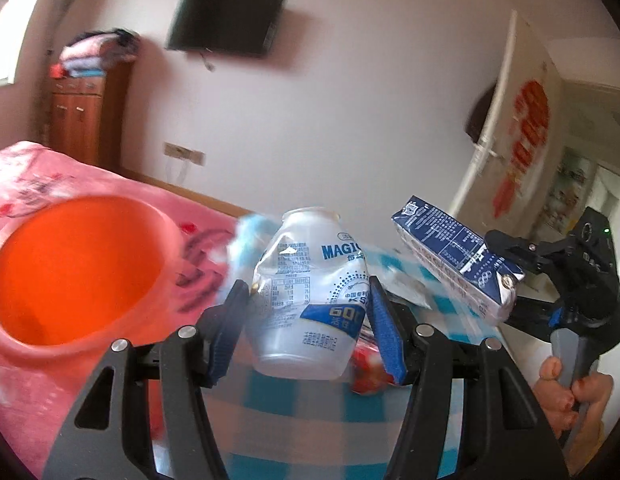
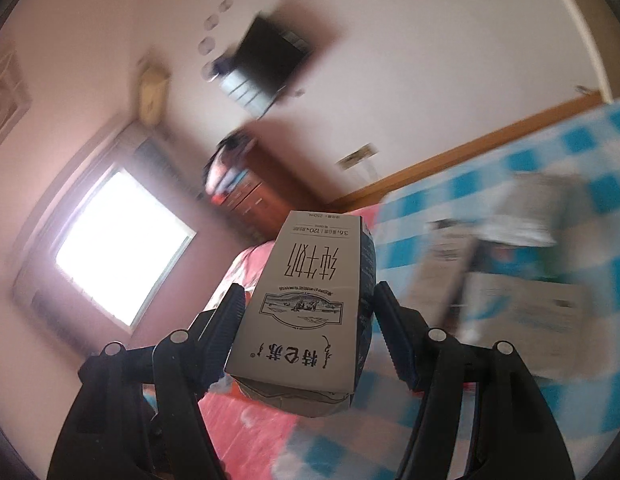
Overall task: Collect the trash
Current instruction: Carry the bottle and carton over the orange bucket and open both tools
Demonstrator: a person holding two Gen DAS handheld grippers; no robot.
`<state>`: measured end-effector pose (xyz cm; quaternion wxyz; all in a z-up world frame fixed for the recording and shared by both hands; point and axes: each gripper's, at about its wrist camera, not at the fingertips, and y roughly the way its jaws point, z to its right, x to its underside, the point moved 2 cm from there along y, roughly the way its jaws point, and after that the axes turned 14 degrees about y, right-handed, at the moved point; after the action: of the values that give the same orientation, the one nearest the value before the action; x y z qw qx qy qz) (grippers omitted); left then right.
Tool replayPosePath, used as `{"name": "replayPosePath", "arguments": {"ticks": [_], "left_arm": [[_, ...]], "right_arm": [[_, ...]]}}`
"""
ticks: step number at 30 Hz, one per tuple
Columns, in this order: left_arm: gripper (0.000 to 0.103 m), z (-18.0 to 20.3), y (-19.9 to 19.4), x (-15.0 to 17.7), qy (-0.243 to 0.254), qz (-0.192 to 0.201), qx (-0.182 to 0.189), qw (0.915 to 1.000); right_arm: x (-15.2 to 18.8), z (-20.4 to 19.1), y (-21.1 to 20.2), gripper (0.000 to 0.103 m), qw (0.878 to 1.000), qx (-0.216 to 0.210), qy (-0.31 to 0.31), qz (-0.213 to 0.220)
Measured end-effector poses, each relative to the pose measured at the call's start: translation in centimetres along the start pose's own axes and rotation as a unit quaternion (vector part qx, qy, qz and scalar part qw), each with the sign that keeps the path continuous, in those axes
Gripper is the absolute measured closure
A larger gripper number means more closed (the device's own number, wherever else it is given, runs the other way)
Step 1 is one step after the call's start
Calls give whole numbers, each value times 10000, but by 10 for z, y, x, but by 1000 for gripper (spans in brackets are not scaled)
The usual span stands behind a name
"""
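Note:
My left gripper (image 1: pixel 307 300) is shut on a crumpled white plastic yogurt bottle (image 1: pixel 310 292) with blue print, held upright above the checked cloth. An orange plastic bin (image 1: pixel 69 268) stands to its left on the pink blanket. My right gripper (image 2: pixel 305 316) is shut on a white and blue milk carton (image 2: pixel 305 308), held in the air and tilted. The same carton (image 1: pixel 458 256) shows in the left wrist view to the right of the bottle, with the right gripper (image 1: pixel 510 280) behind it.
A blue and white checked cloth (image 2: pixel 590 152) carries blurred paper boxes (image 2: pixel 522 308) and a red wrapper (image 1: pixel 370 368). A pink blanket (image 1: pixel 25 184) covers the bed. A wooden cabinet (image 1: pixel 81 120) and a wall television (image 1: pixel 225 24) stand behind.

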<state>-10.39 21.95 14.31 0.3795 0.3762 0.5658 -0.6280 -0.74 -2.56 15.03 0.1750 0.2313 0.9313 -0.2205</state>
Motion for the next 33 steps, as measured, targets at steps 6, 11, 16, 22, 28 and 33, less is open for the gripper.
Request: {"name": "replayPosePath", "arguments": {"ticks": [6, 11, 16, 22, 28, 33], "left_arm": [[43, -63, -31, -11, -275, 201, -831, 9960], [43, -107, -35, -7, -537, 143, -1353, 9892], [43, -131, -25, 3, -697, -42, -1569, 9851], [43, -149, -13, 15, -837, -241, -1691, 9817], [38, -151, -6, 23, -824, -426, -1851, 9783], [24, -145, -7, 24, -684, -412, -1948, 9776]], "right_arm": [[23, -76, 77, 37, 9949, -396, -584, -714], [45, -115, 132, 37, 9874, -481, -968, -1159], [63, -132, 178, 37, 9823, -384, -1155, -1423], [73, -127, 217, 36, 9784, -318, -1098, -1725], [75, -118, 225, 30, 9798, -208, -983, -1731], [62, -107, 199, 23, 9869, -214, -869, -1344]]}}
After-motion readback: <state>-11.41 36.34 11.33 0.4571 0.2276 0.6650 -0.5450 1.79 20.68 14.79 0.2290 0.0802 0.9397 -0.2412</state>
